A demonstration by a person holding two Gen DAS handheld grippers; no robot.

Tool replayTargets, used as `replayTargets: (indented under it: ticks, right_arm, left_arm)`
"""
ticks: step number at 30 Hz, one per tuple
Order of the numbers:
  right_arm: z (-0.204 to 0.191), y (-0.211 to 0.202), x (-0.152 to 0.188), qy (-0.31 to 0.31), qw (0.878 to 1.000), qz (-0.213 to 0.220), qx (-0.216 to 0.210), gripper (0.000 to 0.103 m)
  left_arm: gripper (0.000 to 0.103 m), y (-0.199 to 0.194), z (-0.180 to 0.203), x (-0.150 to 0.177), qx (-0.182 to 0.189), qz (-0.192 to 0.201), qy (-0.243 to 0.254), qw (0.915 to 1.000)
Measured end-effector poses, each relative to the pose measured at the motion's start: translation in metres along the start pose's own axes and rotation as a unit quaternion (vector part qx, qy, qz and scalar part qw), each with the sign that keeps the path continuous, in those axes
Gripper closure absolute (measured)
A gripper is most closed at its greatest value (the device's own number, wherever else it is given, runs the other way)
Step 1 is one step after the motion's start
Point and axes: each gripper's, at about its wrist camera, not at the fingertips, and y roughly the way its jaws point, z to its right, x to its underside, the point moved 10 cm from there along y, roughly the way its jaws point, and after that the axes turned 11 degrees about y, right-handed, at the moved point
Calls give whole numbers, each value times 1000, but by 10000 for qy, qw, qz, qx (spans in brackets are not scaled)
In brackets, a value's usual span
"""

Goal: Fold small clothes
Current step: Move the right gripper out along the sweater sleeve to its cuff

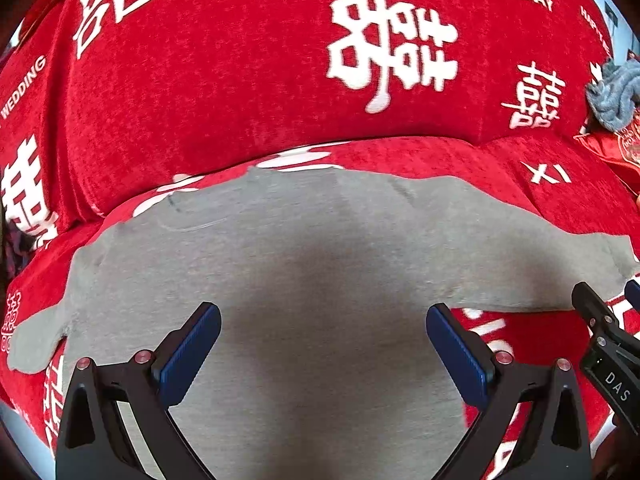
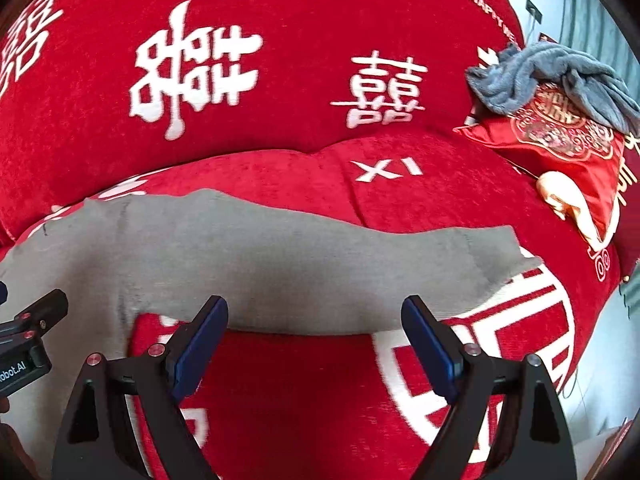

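A grey garment [image 1: 320, 248] lies spread flat on a red sofa seat, sleeves out to both sides. My left gripper [image 1: 323, 316] is open and empty, hovering over the garment's body. In the right wrist view the garment [image 2: 280, 264] stretches left to right, its sleeve end at the right. My right gripper [image 2: 314, 308] is open and empty, just above the garment's near edge. The right gripper shows at the right edge of the left wrist view [image 1: 600, 320]. The left gripper shows at the left edge of the right wrist view [image 2: 32, 320].
The red sofa backrest [image 2: 280, 60] with white characters rises behind the seat. A red embroidered cushion [image 2: 568, 152] sits at the right with a blue-grey fluffy cloth [image 2: 552, 76] on it, also seen in the left wrist view [image 1: 616, 92].
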Motion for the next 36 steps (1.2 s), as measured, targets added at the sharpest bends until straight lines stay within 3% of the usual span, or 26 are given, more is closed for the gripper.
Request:
replayTargets:
  ticks: [24,36]
  right_arm:
    - [130,22,-24,701,9954,-59,654,13]
    - [169,66,-21,1092,9906,-386,724,13]
  left_arm:
    - [0,14,86,-28,254,-58,506,9984]
    - [0,37,91,-33,174,-204,518,9983]
